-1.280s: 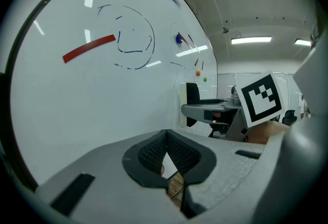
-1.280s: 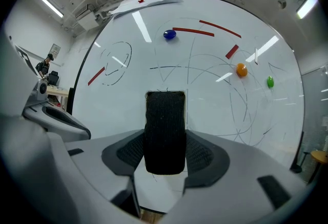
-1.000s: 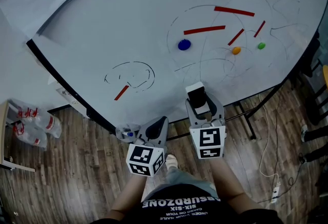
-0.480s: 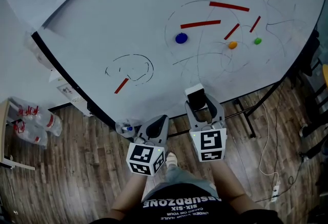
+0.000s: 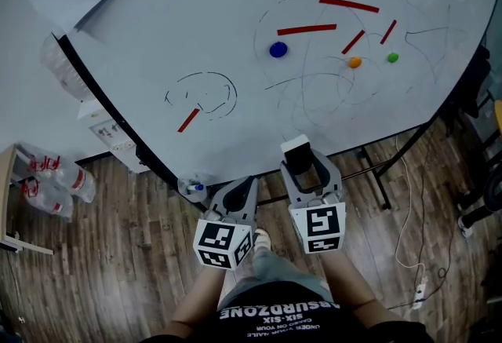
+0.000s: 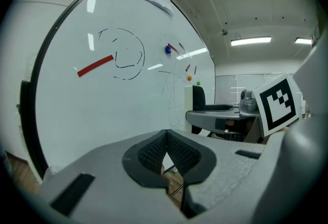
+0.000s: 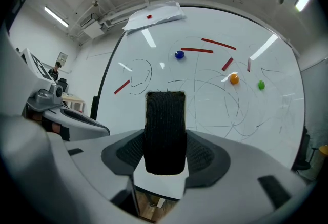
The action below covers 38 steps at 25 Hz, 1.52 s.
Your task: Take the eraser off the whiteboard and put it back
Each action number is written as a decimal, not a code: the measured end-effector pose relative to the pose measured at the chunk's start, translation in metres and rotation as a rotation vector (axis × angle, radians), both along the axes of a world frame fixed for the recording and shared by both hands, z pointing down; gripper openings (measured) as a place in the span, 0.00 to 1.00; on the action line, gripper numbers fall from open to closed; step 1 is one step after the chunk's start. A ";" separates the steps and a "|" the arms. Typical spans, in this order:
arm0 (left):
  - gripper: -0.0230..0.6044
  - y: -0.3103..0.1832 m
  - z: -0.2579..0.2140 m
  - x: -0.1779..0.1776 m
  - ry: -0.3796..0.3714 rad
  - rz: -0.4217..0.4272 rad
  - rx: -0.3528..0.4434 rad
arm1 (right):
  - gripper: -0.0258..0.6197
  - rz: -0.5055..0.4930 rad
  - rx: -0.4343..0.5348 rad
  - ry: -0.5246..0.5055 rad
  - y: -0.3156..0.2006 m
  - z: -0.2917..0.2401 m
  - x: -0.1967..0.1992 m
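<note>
Head view, left to right. Clear plastic bags with red print [image 5: 47, 184] lie on the brown wood-plank floor [image 5: 118, 255] at far left, well apart from everything else. A big whiteboard with a black frame [image 5: 157, 35] fills the top.

On the board:
- a short red strip magnet [image 5: 188, 119] sits at a black drawn circle [image 5: 227, 102];
- then a round blue magnet [image 5: 278, 49];
- four more red strip magnets [image 5: 306, 29];
- a small orange magnet [image 5: 354, 62] and a small green magnet [image 5: 392, 57], all among thin black scribbles [image 5: 329, 90].

A white paper sheet [image 7: 154, 17] hangs at the board's top edge. A small clear thing with a blue spot [image 5: 193, 189] sits at the board's lower edge, just beside the left gripper [image 5: 245, 186]. What it is, can't tell.

The left gripper is grey and low by the board's bottom edge. In the left gripper view its jaws are pressed together with nothing between them.

The right gripper [image 5: 302, 165] is just beside it, pinching a white block eraser with a black felt face [image 5: 297, 151] by its sides. The eraser is held in front of the board's bottom edge, below the scribbles, with bare white board straight ahead of it.

The board's black stand legs [image 5: 376, 176] are at right. A white cable [image 5: 408, 216] and a power strip [image 5: 421, 293] lie on the floor at far right.
</note>
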<state>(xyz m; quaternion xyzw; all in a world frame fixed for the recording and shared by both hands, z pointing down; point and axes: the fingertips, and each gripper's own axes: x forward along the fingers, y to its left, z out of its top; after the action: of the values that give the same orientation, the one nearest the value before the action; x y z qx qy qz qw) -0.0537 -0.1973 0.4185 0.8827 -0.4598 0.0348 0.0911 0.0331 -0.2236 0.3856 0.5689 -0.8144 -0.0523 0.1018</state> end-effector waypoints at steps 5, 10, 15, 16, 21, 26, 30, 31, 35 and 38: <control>0.05 0.010 0.001 0.002 0.005 -0.007 -0.001 | 0.40 -0.029 -0.027 -0.027 0.014 0.008 -0.001; 0.05 0.019 0.003 0.006 0.005 -0.007 -0.002 | 0.40 -0.042 -0.050 -0.040 0.028 0.017 0.000; 0.05 0.028 0.004 0.009 0.004 -0.007 -0.005 | 0.40 -0.054 -0.076 -0.042 0.040 0.028 0.002; 0.05 0.030 0.004 0.009 0.004 -0.008 -0.005 | 0.40 -0.059 -0.085 -0.047 0.043 0.030 0.001; 0.05 0.038 0.007 0.010 0.001 -0.011 -0.009 | 0.40 -0.071 -0.102 -0.057 0.055 0.038 0.000; 0.05 0.046 0.007 0.015 -0.003 -0.003 -0.007 | 0.40 -0.070 -0.117 -0.066 0.066 0.046 0.002; 0.05 0.051 0.007 0.018 -0.004 0.003 -0.003 | 0.40 -0.068 -0.130 -0.070 0.075 0.052 0.004; 0.05 0.052 0.006 0.018 -0.004 0.004 -0.003 | 0.40 -0.069 -0.132 -0.070 0.076 0.053 0.004; 0.05 0.054 0.007 0.017 -0.002 0.001 -0.002 | 0.40 -0.070 -0.144 -0.068 0.082 0.058 0.004; 0.05 0.055 0.007 0.017 -0.001 -0.001 -0.003 | 0.40 -0.068 -0.150 -0.067 0.083 0.059 0.005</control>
<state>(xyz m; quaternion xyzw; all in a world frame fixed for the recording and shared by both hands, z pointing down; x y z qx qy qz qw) -0.0369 -0.1427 0.4256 0.8824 -0.4601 0.0358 0.0922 0.0378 -0.1401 0.4451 0.5332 -0.8377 0.0247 0.1151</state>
